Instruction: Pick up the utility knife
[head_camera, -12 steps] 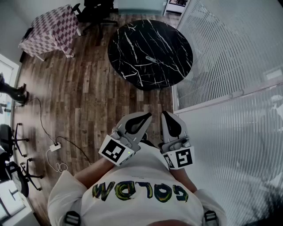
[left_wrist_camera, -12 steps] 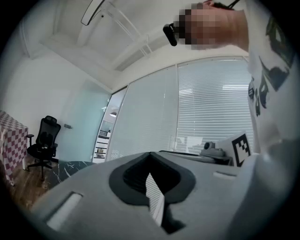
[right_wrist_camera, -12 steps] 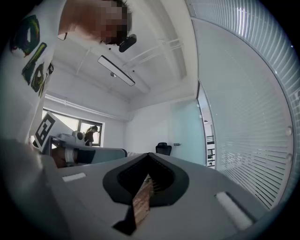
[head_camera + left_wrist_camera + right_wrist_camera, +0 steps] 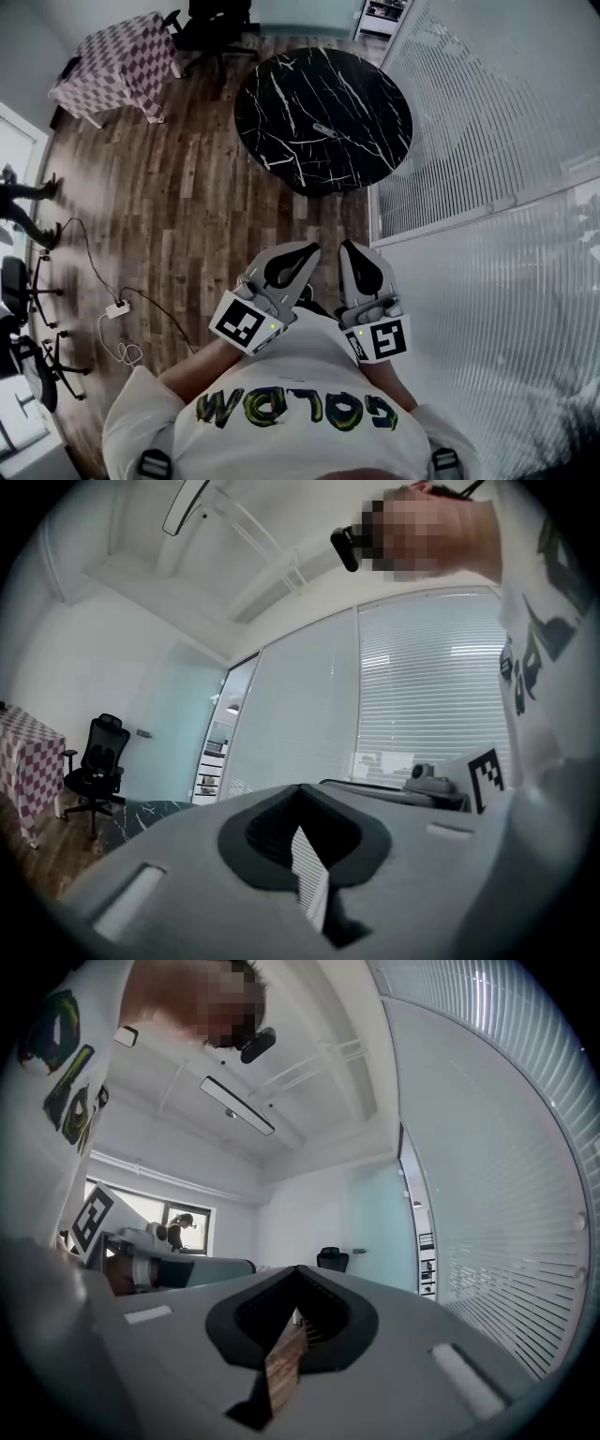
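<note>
The utility knife (image 4: 325, 129) is a small grey bar lying on a round black marble table (image 4: 258, 131) some way ahead on the wood floor. I hold both grippers close to my chest, pointing level toward the table and far short of it. In the head view the left gripper (image 4: 306, 249) and right gripper (image 4: 350, 247) sit side by side, both shut with nothing in them. The left gripper view shows the left gripper (image 4: 302, 787) with jaws together. The right gripper view shows the same for the right gripper (image 4: 298, 1269). Neither of those views shows the knife.
A glass wall with blinds (image 4: 487, 122) runs along the right, close to the table. A checkered-cloth table (image 4: 117, 61) and a black office chair (image 4: 211, 23) stand at the back. A power strip with cable (image 4: 117, 309) lies on the floor at left, near chairs (image 4: 19, 291).
The head view has shifted a little, so the table sits slightly further right. Both grippers keep their place before my chest. A person at the left edge has moved.
</note>
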`<state>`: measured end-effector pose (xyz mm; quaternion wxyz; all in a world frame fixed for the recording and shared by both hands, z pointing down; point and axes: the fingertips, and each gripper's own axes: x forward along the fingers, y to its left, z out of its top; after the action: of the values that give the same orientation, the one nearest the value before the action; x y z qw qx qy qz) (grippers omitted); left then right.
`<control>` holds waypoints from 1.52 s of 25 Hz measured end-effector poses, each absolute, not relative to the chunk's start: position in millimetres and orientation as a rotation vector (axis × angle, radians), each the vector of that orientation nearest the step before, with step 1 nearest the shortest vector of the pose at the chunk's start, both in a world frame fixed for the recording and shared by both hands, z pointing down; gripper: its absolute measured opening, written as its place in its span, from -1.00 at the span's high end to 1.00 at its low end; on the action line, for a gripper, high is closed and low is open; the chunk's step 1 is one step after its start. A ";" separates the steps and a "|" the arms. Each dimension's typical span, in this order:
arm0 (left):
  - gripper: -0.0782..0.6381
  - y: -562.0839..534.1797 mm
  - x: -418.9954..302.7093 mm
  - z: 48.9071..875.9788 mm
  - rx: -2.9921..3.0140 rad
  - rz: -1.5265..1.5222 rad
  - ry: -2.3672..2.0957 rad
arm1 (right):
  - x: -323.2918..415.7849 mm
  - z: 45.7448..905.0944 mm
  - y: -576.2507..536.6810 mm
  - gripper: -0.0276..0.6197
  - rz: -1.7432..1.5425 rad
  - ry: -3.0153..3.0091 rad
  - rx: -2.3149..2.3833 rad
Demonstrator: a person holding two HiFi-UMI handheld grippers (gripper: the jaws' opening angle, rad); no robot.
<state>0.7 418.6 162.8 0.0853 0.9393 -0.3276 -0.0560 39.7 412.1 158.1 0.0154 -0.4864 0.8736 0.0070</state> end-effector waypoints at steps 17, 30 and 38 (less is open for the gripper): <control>0.77 429.9 29.9 178.7 2.749 -0.102 -1.050 | 76.6 163.2 427.1 0.91 -0.020 2.716 -1.452; 0.77 357.7 19.9 193.8 2.731 -0.092 -1.079 | 69.4 181.0 357.4 0.91 -0.065 2.746 -1.436; 0.77 271.4 1.9 197.5 2.726 -0.085 -1.082 | 51.0 184.8 269.4 0.91 -0.076 2.767 -1.426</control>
<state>1.9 271.4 197.5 0.1035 0.9240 -0.3669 -0.0289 51.0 269.4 184.8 0.0136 -0.4579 0.8886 -0.0244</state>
